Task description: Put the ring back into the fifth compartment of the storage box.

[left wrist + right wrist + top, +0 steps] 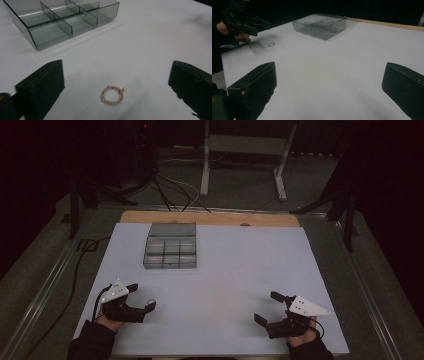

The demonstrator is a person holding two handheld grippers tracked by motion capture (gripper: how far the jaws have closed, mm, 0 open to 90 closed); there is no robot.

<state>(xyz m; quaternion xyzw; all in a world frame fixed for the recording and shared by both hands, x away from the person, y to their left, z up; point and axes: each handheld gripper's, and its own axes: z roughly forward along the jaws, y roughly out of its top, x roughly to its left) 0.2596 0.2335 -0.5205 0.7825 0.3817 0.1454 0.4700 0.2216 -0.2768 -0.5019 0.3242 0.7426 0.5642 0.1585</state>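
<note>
White table sheet (225,270) spread wide across the work area, wooden edge (210,218) showing along the far side. Smoky clear organiser box (171,246) sitting toward the far left of that sheet, divided into several compartments, all apparently empty as far as the gripper views let on. Left gripper (141,297) resting low at the near left, jaws spread wide and holding nothing; right gripper (272,309) likewise parked at the near right, jaws wide apart, nothing between them, well apart from everything else. Tiny pink beaded ring (111,95) with gold spacers and a small charm lying flat on the sheet, right between the open left jaws in the left gripper view, touching neither, and near but clear of the box; seen also as a faint loop (271,44) just beside the left gripper from the right gripper view. Judged step: the very start of a pick, lined up on the bead ring but not yet closed on it, with the box as the likely destination. Next move, by that reading: lowering the left jaws to the sheet, centring on the loop and closing gently across its beads, since so small and flat a piece slips or skates away easily; then lifting clear and carrying over to one compartment. No role yet apparent for the right gripper beyond waiting or steadying the box.
</note>
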